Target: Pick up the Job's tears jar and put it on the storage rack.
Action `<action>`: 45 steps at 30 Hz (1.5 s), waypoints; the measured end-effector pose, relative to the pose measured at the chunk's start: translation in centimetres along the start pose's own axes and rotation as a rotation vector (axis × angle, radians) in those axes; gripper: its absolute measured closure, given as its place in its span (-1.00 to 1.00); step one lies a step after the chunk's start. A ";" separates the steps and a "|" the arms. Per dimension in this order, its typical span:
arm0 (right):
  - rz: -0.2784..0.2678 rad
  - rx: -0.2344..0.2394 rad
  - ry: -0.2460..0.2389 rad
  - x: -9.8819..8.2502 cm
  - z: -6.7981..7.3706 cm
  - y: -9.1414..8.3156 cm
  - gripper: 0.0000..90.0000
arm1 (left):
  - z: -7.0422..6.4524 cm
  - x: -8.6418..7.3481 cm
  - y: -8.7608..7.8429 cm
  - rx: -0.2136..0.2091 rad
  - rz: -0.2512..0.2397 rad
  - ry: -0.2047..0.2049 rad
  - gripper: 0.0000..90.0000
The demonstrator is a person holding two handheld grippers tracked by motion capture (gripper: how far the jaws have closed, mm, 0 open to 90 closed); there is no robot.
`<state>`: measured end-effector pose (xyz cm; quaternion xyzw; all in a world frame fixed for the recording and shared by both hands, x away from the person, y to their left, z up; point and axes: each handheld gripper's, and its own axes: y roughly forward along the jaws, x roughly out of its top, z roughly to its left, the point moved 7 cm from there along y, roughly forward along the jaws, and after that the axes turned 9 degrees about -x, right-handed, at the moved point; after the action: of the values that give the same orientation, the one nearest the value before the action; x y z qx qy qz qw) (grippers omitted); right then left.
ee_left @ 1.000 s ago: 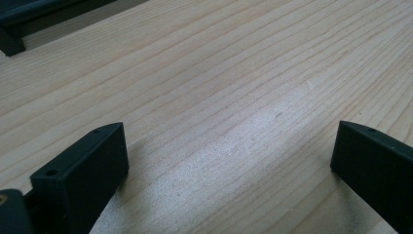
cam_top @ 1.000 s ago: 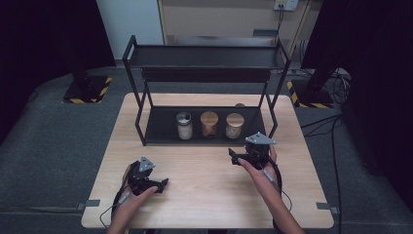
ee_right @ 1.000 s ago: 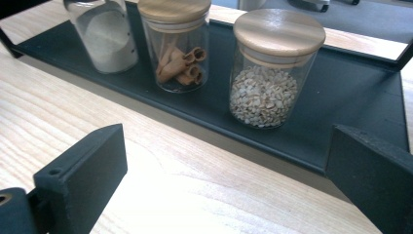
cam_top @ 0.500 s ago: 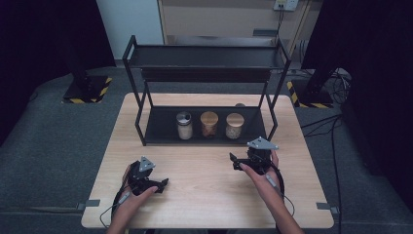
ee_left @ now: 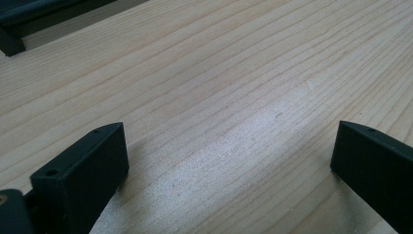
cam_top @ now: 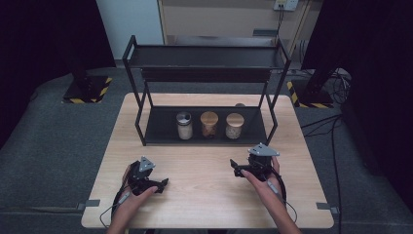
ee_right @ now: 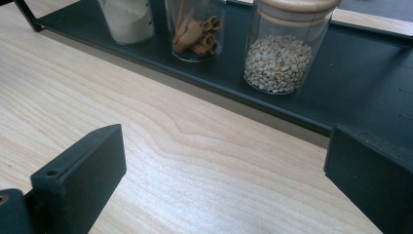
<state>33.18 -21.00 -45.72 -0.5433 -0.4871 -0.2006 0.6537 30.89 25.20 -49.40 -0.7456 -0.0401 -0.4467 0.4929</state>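
Note:
A black two-tier rack (cam_top: 207, 53) stands at the back of the wooden table (cam_top: 204, 195). Three glass jars stand in a row on its lower shelf (ee_right: 370, 92): one of white powder (cam_top: 184, 126) (ee_right: 127, 19), one of cinnamon sticks (cam_top: 210, 125) (ee_right: 197, 31), and one of pale grains (cam_top: 234, 126) (ee_right: 280, 58). My left gripper (cam_top: 163, 183) (ee_left: 229, 141) rests low over bare wood at the front left, open and empty. My right gripper (cam_top: 235, 168) (ee_right: 224, 146) is open and empty in front of the rack, facing the jars and apart from them.
The rack's upper shelf (cam_top: 204, 73) overhangs the jars, and its thin legs (cam_top: 140, 122) stand at both ends of the lower shelf. Bare wood lies between the two grippers. A cable (cam_top: 287, 204) trails from the right gripper over the table's front edge.
The right gripper has drawn back a little from the rack toward the table's front. The left gripper has stayed where it was.

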 end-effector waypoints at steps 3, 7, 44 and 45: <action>0.000 0.004 -0.004 -0.2 0.1 -0.2 -0.96 | 0.0 0.0 0.0 0.000 0.000 0.000 -1.00; 0.003 0.010 -0.006 -0.5 0.3 -0.4 -0.96 | 0.0 0.0 0.0 0.000 0.000 0.000 -1.00; 0.212 0.057 -0.093 -4.3 2.2 -0.1 -0.96 | -0.1 0.0 0.0 0.003 -0.001 0.001 -1.00; 0.212 0.055 -0.092 -4.3 2.3 -0.1 -0.97 | -0.1 0.0 0.0 0.004 -0.001 0.002 -1.00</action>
<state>30.25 -20.10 -49.47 -0.5824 -0.4618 -0.0916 0.6627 30.81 25.15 -49.40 -0.7443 -0.0407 -0.4474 0.4941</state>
